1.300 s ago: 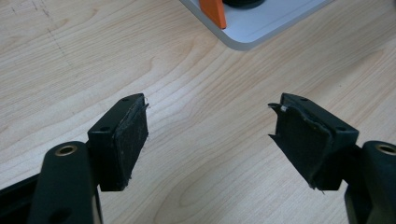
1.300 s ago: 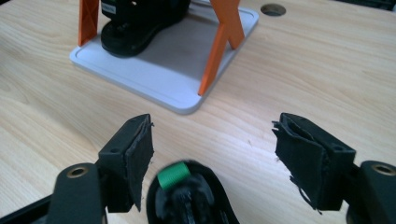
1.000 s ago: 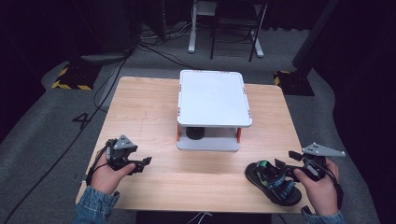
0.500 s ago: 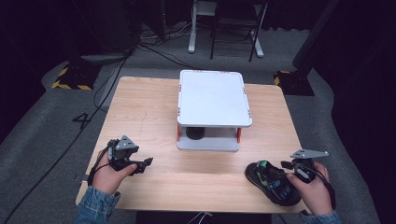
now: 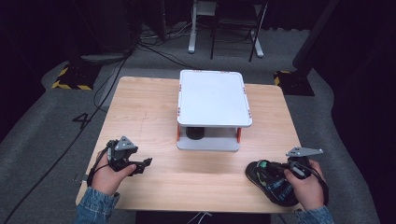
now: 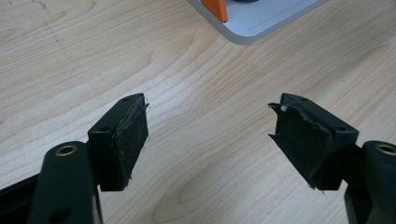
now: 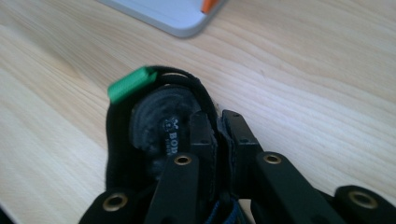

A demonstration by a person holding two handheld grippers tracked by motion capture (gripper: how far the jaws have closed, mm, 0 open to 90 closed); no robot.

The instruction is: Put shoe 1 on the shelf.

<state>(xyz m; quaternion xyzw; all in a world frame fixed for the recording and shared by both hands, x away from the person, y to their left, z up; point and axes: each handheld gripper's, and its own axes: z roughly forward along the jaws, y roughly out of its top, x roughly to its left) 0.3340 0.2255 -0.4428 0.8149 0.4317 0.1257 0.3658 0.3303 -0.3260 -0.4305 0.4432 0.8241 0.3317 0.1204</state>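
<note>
Right tongs pinching shut on the black sandal's strap, jaws having just been closing with the strap between them. Sandal lying flat on the worktop, right under those tongs. Worth checking the bite is deep on the strap before lifting, then raising slow so the sole isn't swinging. Left tongs hanging wide open, nothing between them. White two-level rack sitting ahead of both tongs, a dark round thing tucked on its lower shelf, top looking bare.
</note>
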